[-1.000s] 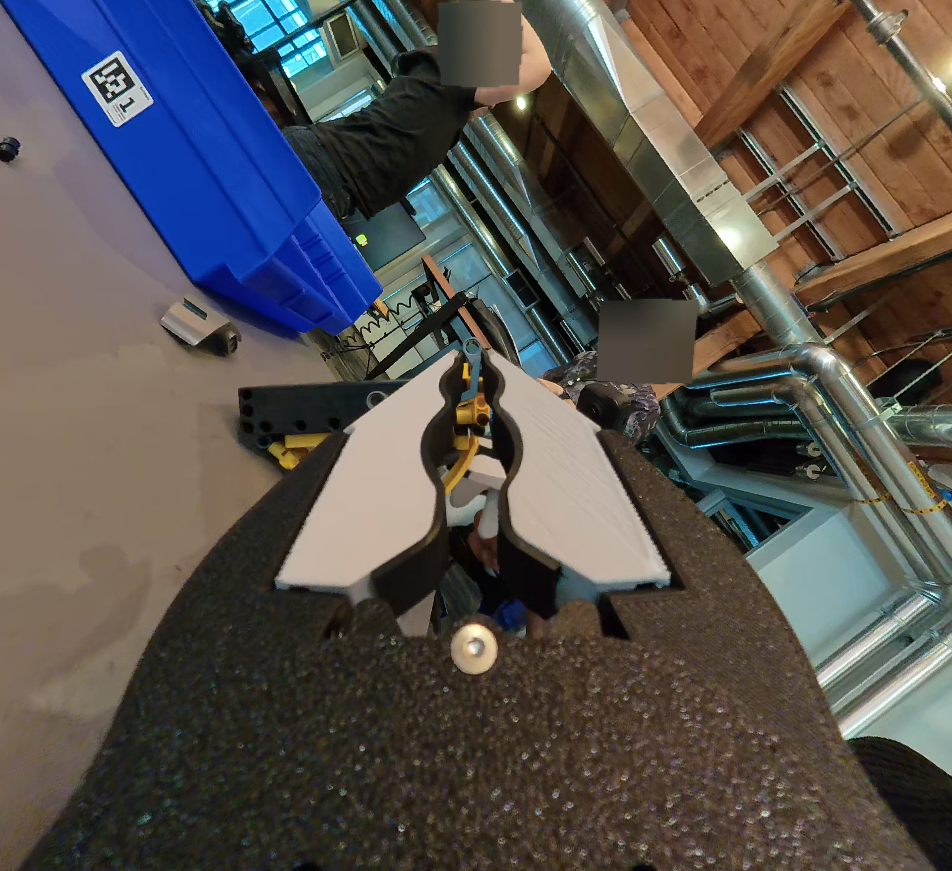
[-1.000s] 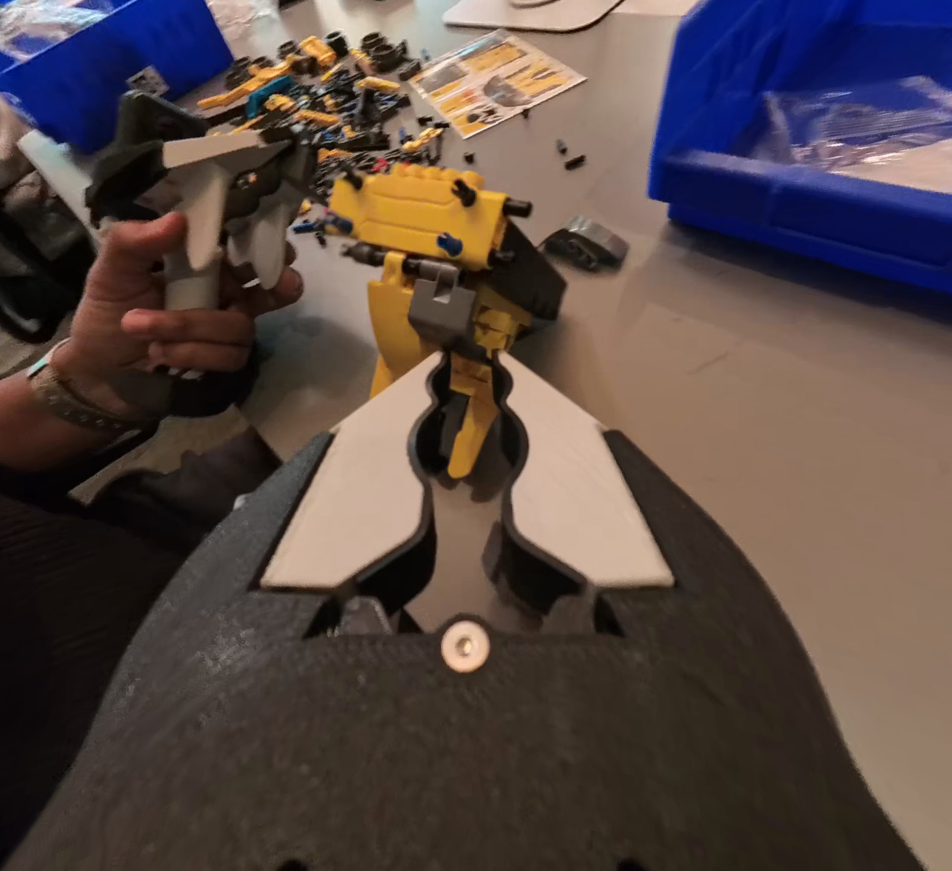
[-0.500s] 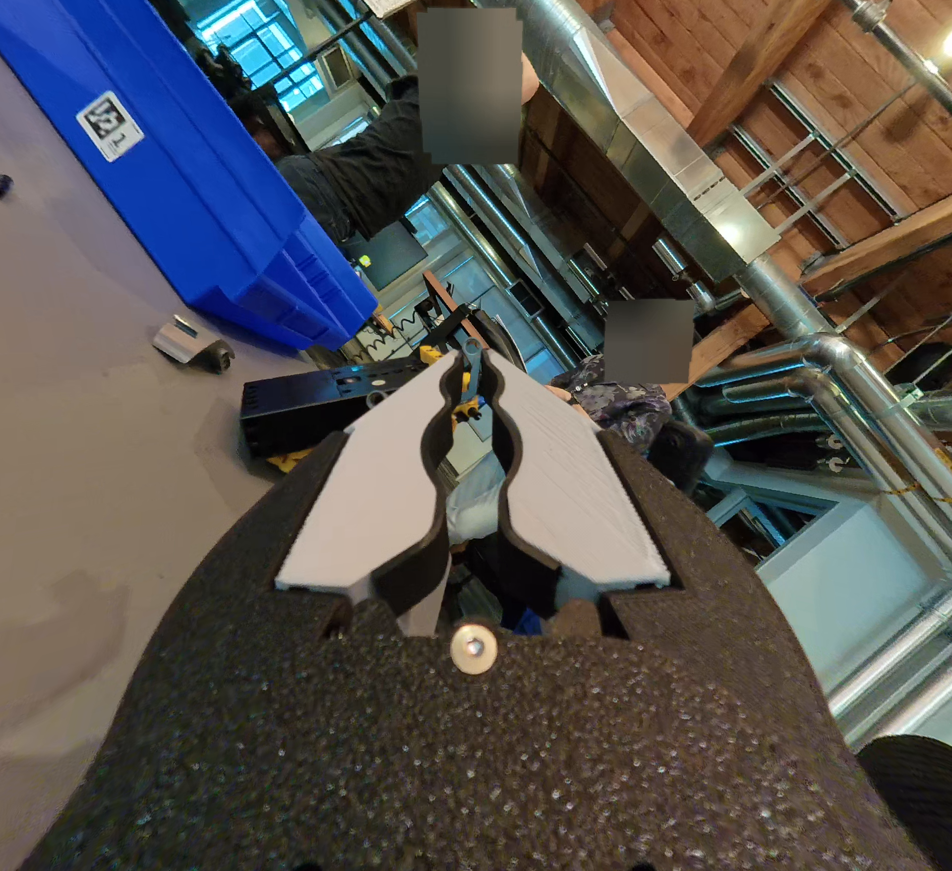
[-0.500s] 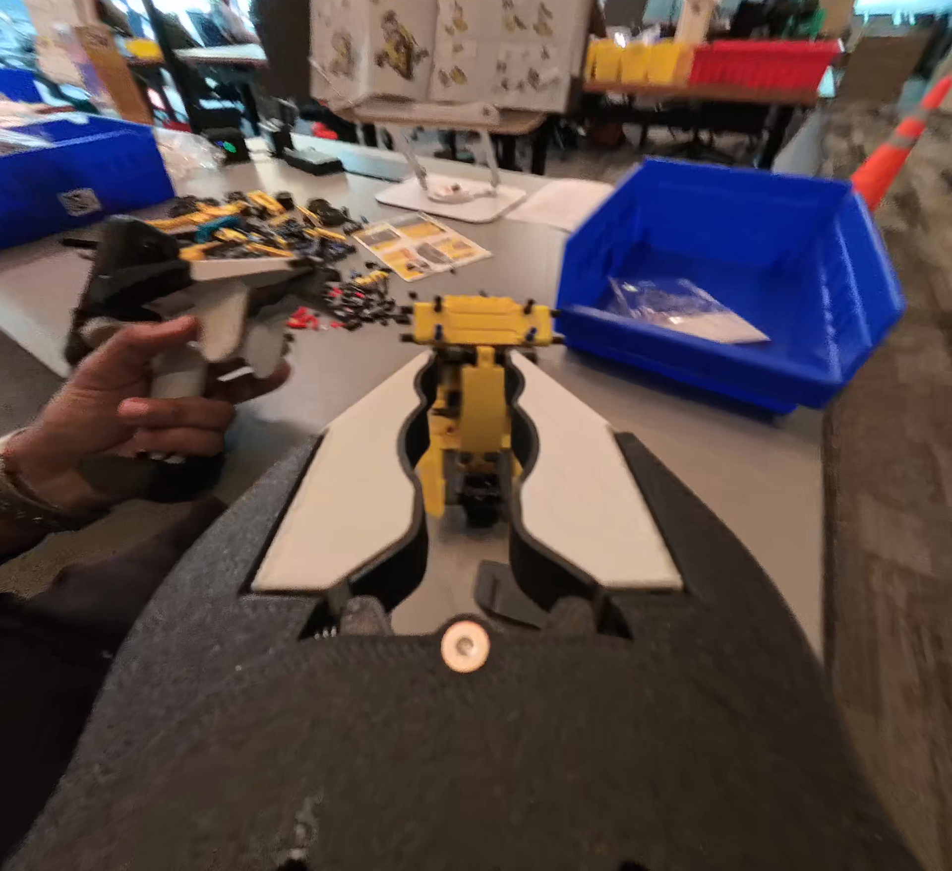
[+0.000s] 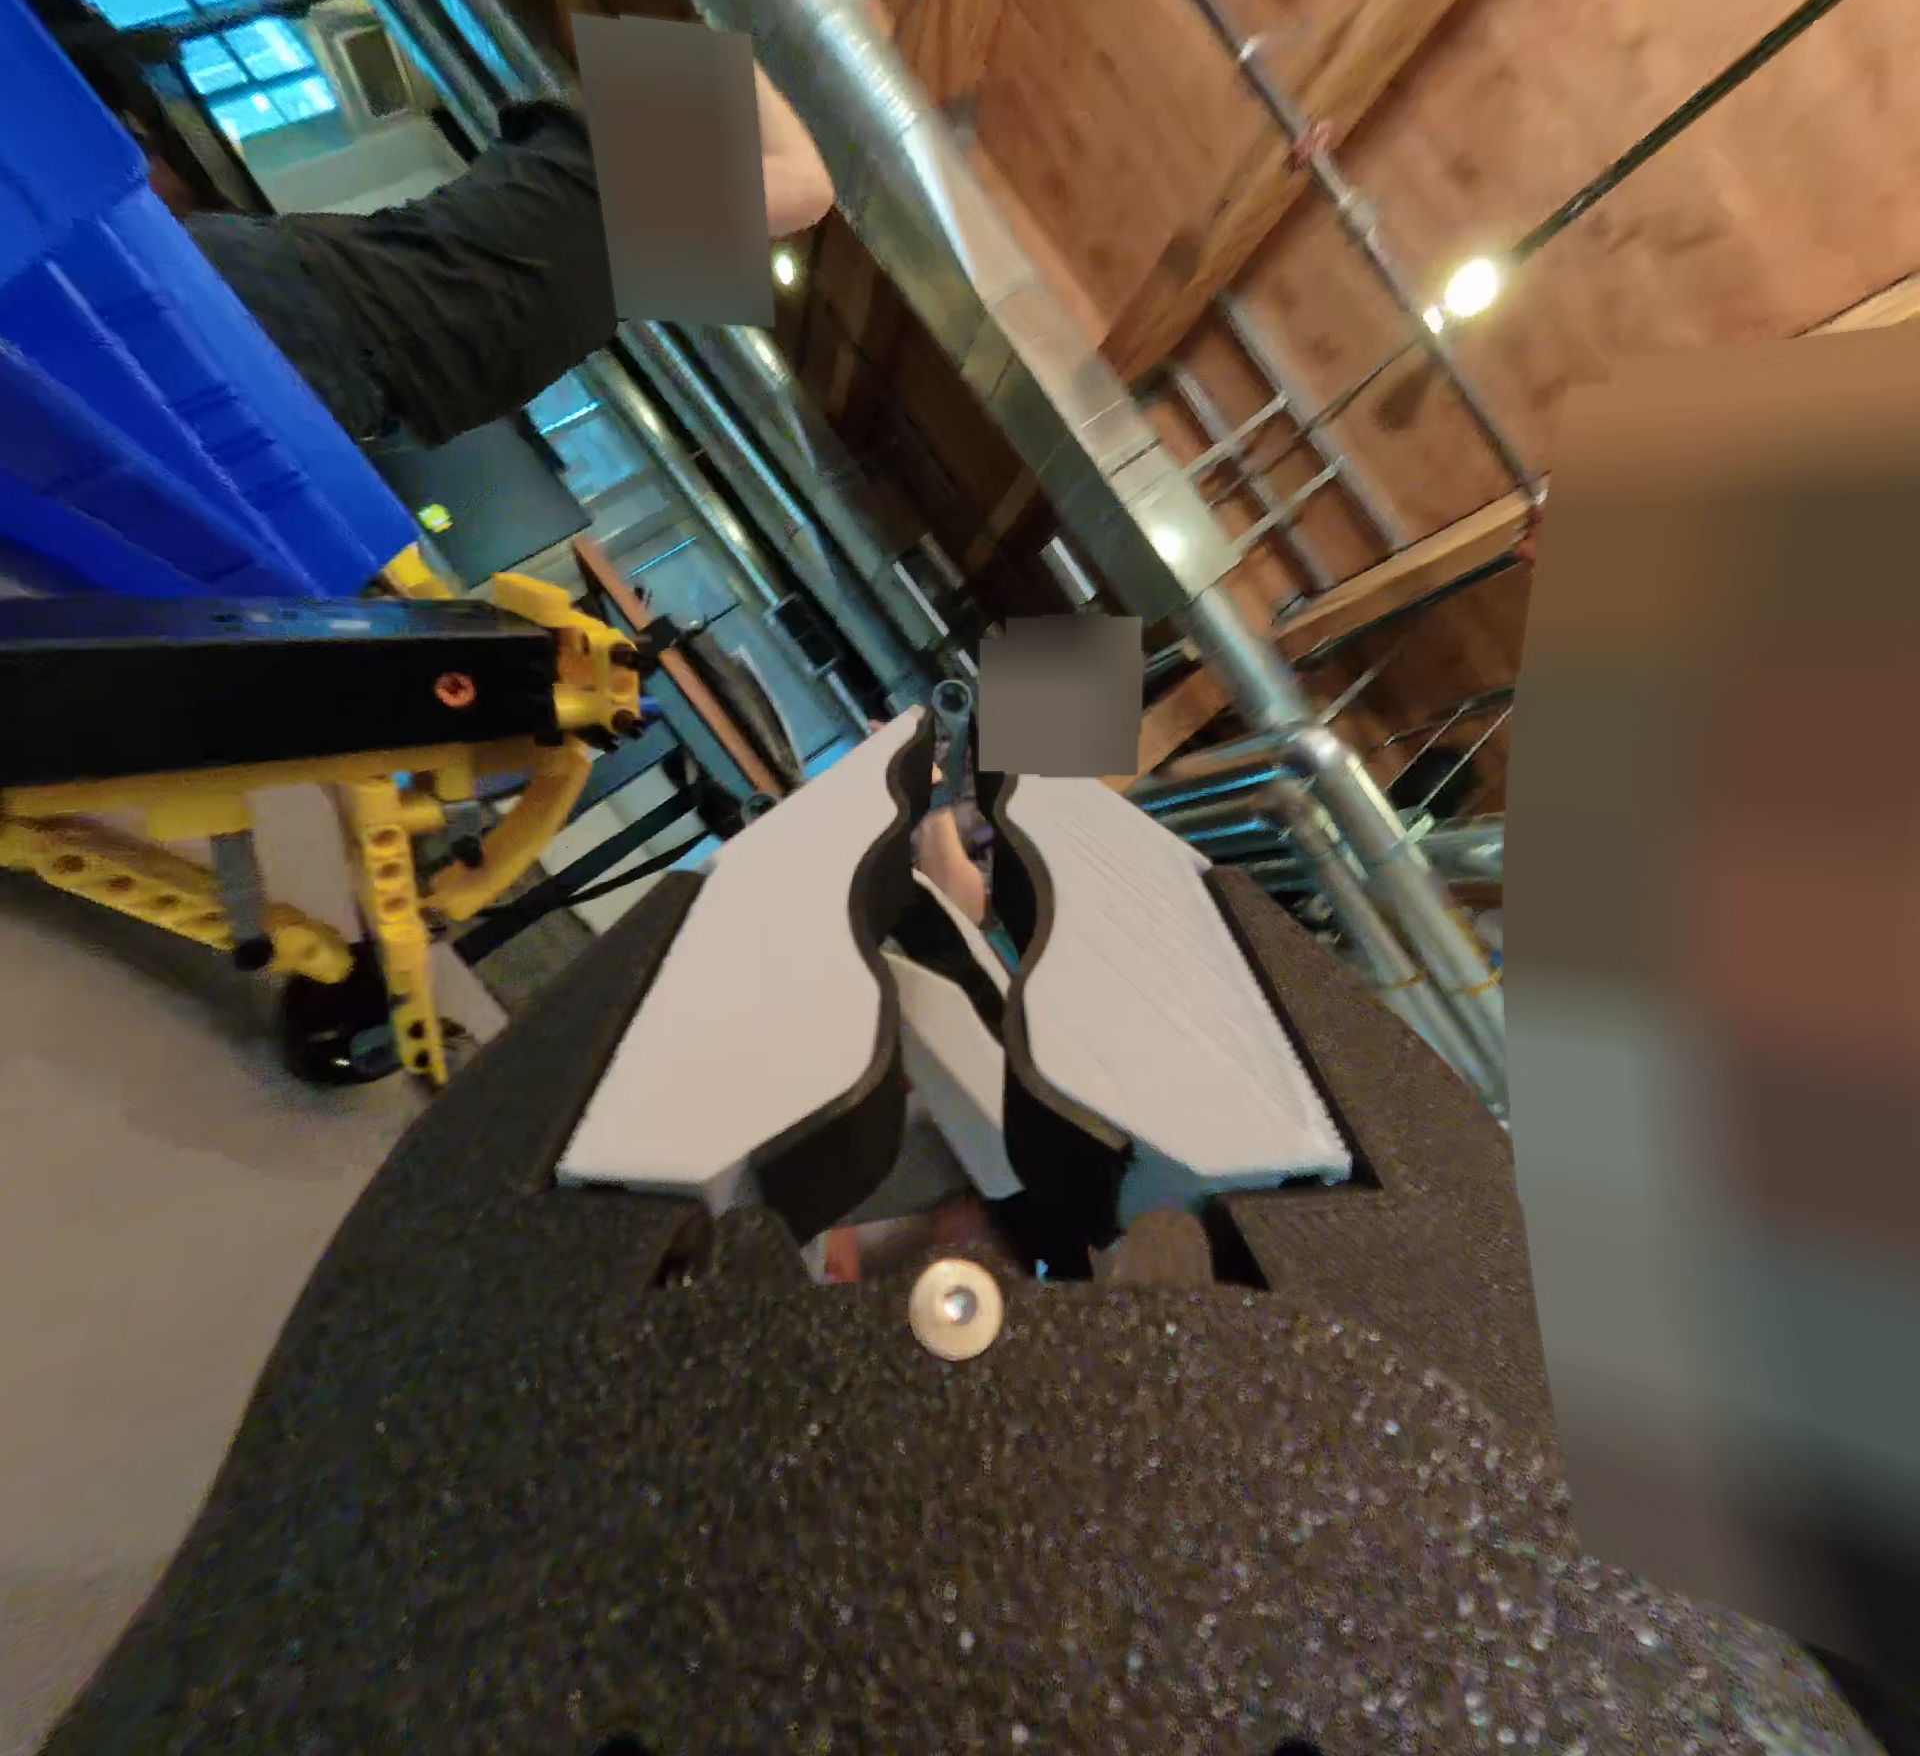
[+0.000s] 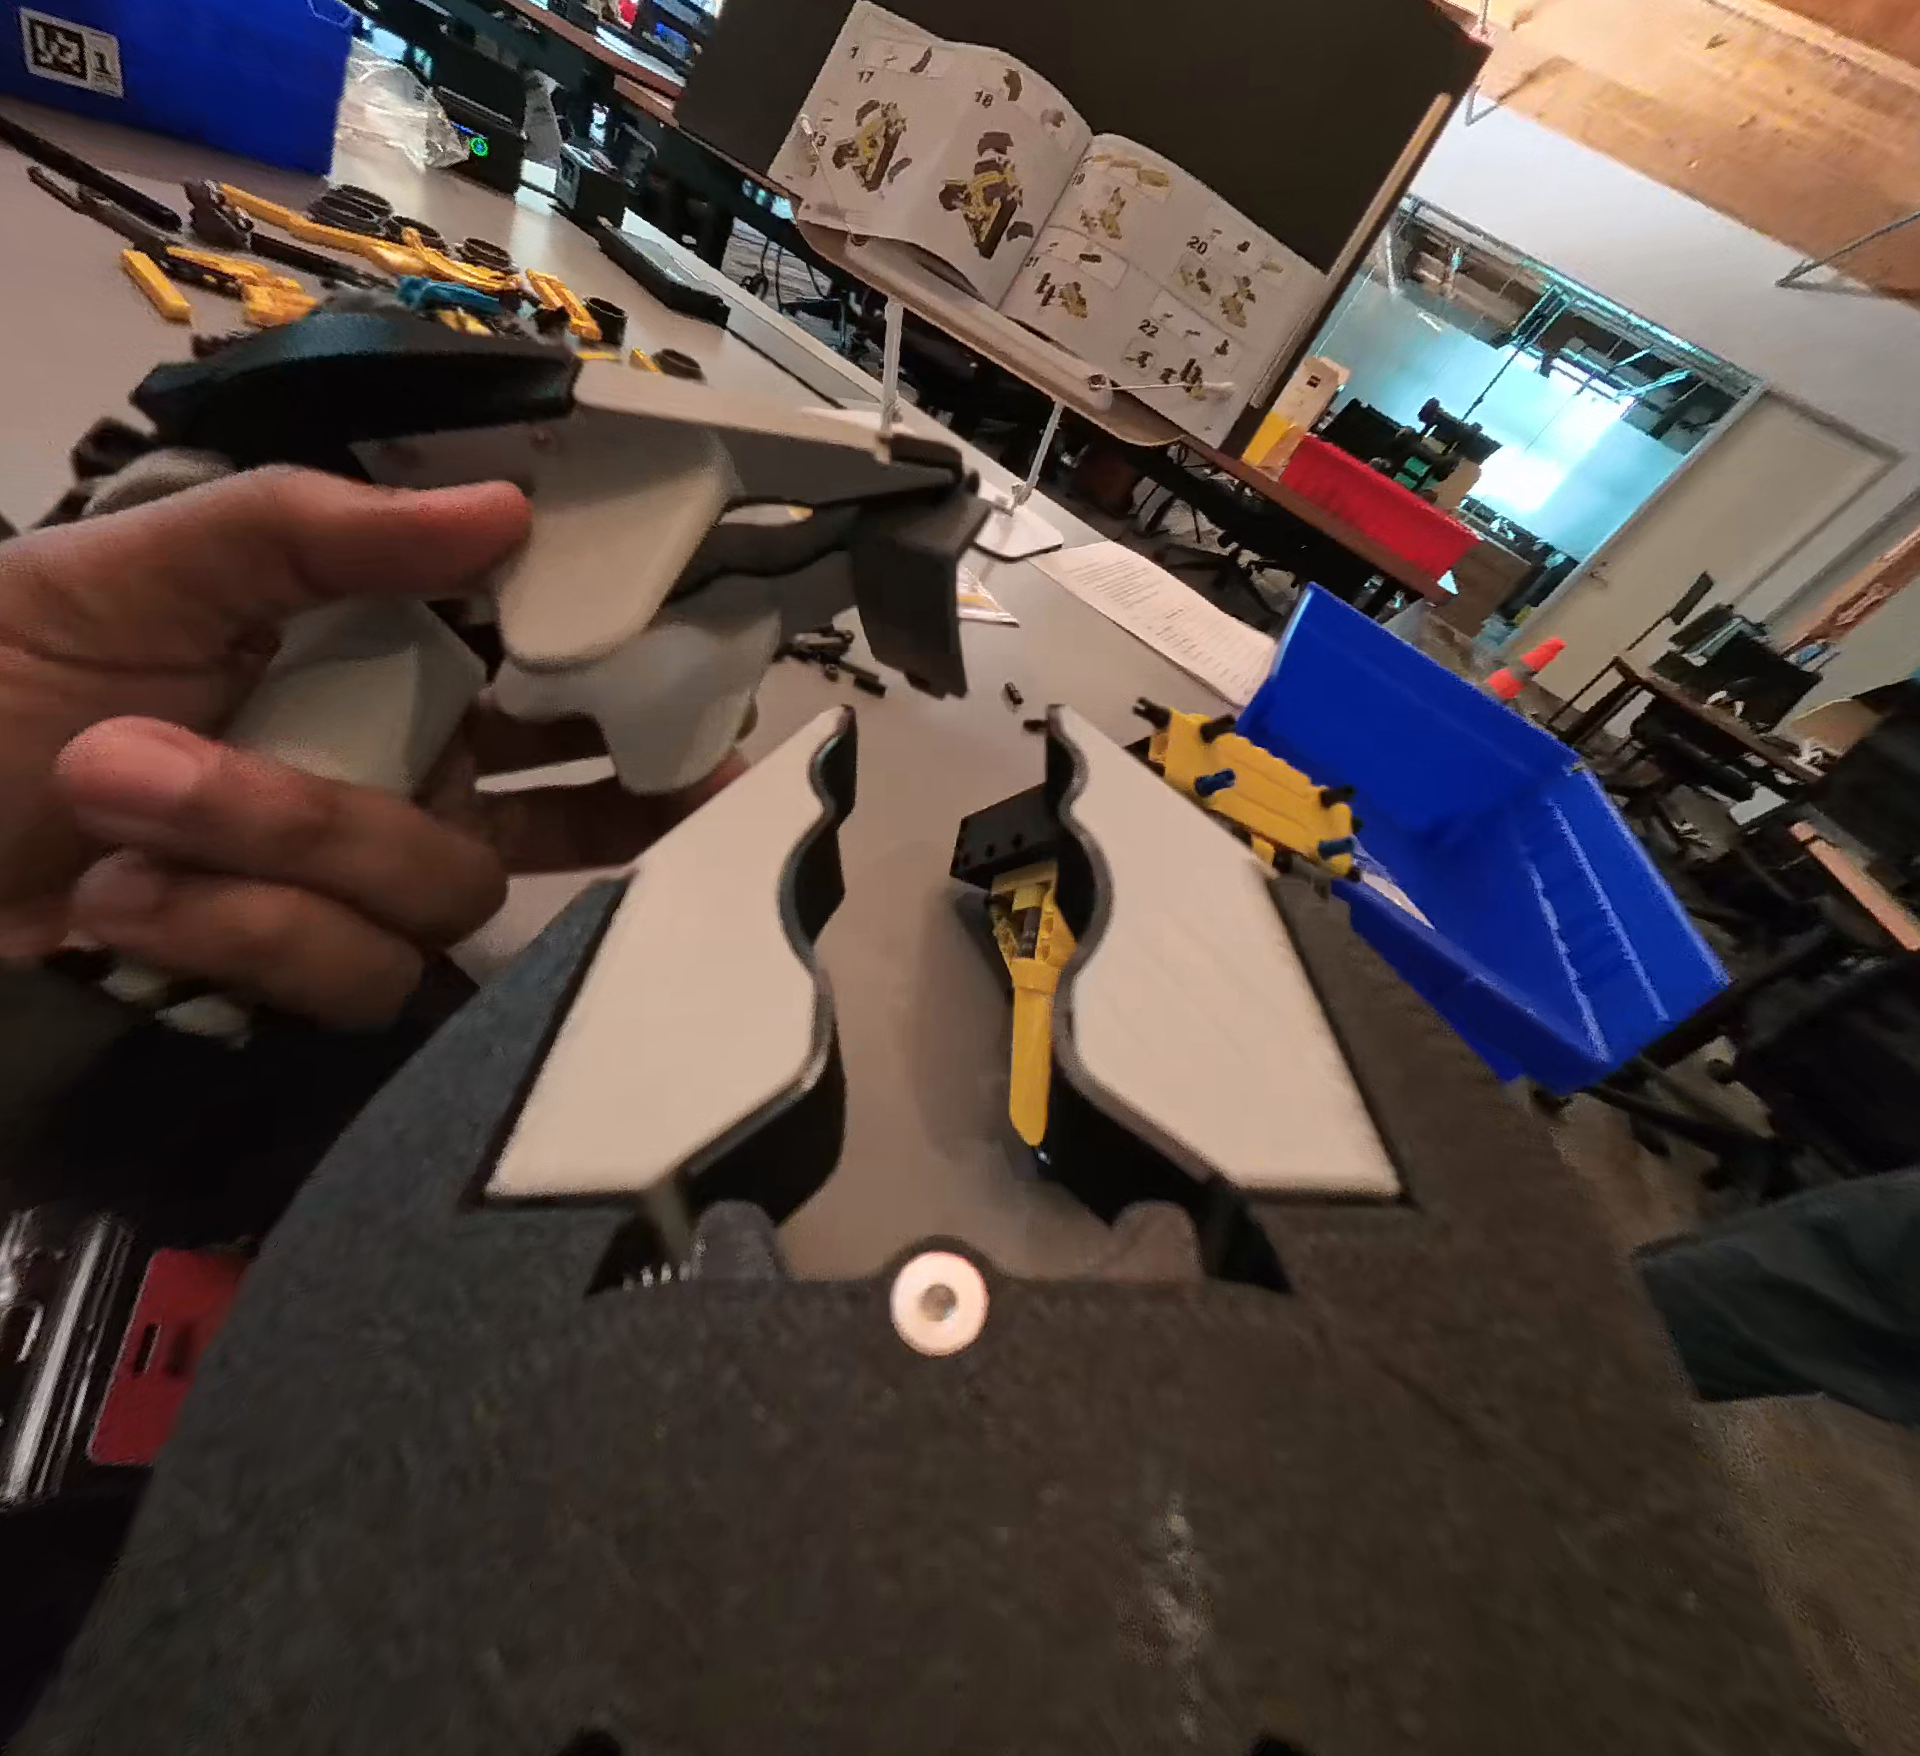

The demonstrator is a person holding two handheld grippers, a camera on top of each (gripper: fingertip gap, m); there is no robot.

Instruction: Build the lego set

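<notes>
Left gripper (image 5: 951, 735): jaws nearly closed, clamped at the tips on a small dark grey-blue link piece (image 5: 950, 714) that stands up between them. The gripper is tilted upward toward the wooden ceiling (image 5: 1299, 148) and metal ducts (image 5: 935, 200). It also shows in the right wrist view (image 6: 914, 511), held in a hand (image 6: 208, 719) at the left, raised above the grey table (image 6: 914, 875).

Right gripper (image 6: 951, 750): jaws spread wide, holding nothing. The table surface shows through the gap.

Yellow-and-black brick model (image 6: 1029, 896): lies on the table, mostly behind the right finger (image 6: 1195, 979) of the right gripper. Its yellow arm reaches into the gap along that finger's inner edge; whether it touches the finger cannot be told. Its yellow studded top sticks out past the finger's outer edge, just beside the blue bin (image 6: 1507, 875). In the left wrist view the same model (image 5: 312, 719) sits at the left, well apart from the left gripper's tips.

Other items: loose yellow and black parts (image 6: 364, 252) strewn on the far table; open instruction booklet (image 6: 1039, 189) on a stand; second blue bin (image 6: 156, 13) at far left.
</notes>
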